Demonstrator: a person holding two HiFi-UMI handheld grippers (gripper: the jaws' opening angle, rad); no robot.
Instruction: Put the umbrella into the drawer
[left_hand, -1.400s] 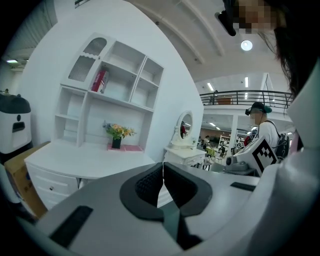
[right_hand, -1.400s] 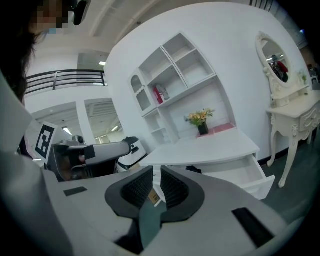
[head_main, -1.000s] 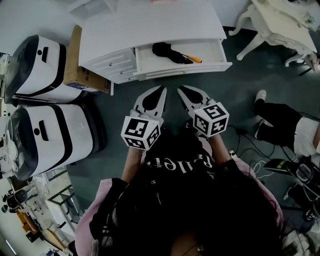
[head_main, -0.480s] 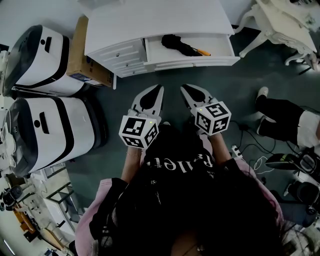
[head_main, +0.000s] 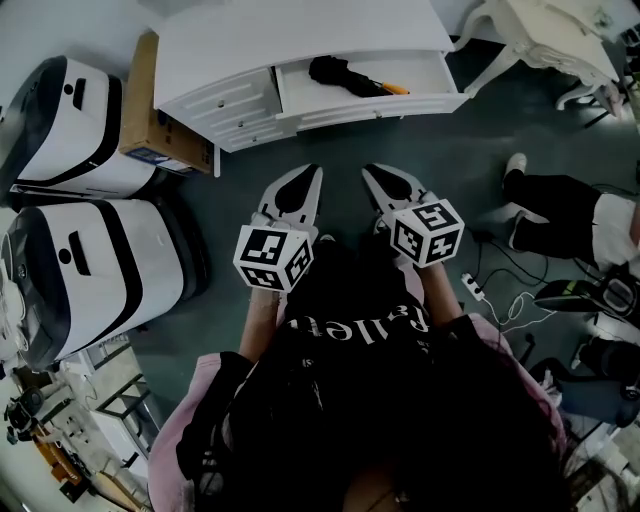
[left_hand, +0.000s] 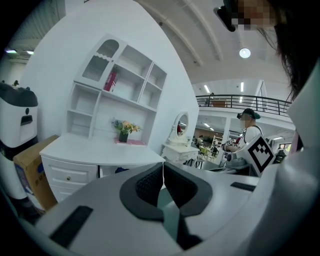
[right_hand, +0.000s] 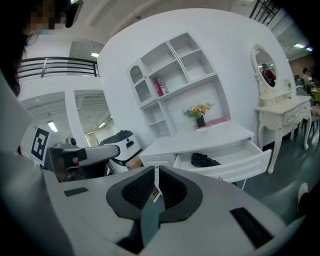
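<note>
Open container: the drawer (head_main: 385, 106) at the right of the white desk (head_main: 300, 35) is pulled out. It is a shallow box of flat, smooth, white painted panels.
Its content: the umbrella (head_main: 338, 75) lies inside, folded, over the left and middle part of the drawer floor — black soft fabric, and an orange handle end that points to the right.
Closed containers: the small drawers (head_main: 232, 112) at the desk's left side are shut and have grooved white fronts.
Umbrella and grippers: the umbrella is well apart from both grippers, beyond their tips, and nothing touches it.
Left hand: the left gripper (head_main: 314, 172) has its jaws together with nothing between them. It has a pale grey shell and dark ribbed pads.
Right hand: the right gripper (head_main: 368, 170) also has its jaws together and holds nothing. In its own view the umbrella (right_hand: 204, 160) shows as a dark crumpled heap in the drawer (right_hand: 240, 169).
Beside the desk: a brown cardboard box (head_main: 148, 100) stands against the desk's left side — next to it are two rounded white-and-black machines (head_main: 90, 265).
</note>
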